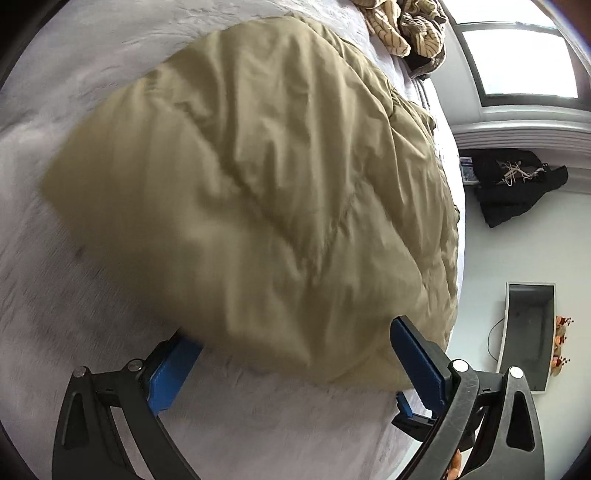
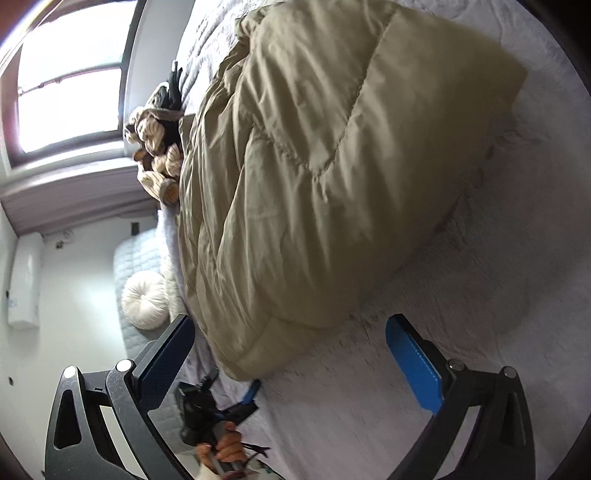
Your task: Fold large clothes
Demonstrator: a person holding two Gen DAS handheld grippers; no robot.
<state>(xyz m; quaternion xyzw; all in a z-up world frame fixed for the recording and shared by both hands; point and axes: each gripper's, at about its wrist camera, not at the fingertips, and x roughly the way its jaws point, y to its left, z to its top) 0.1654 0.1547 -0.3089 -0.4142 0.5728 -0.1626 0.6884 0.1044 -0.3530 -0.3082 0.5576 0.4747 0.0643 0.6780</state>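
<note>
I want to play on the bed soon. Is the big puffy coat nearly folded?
Partly. The tan puffy coat already lies doubled into a thick bundle on the grey bed cover. Right now both the left gripper and right gripper are open, holding nothing. The striped clothes pile still waits crumpled.

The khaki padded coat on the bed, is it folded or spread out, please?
Folded: the khaki coat lies doubled into a thick bundle with stacked layers at its edge.
</note>
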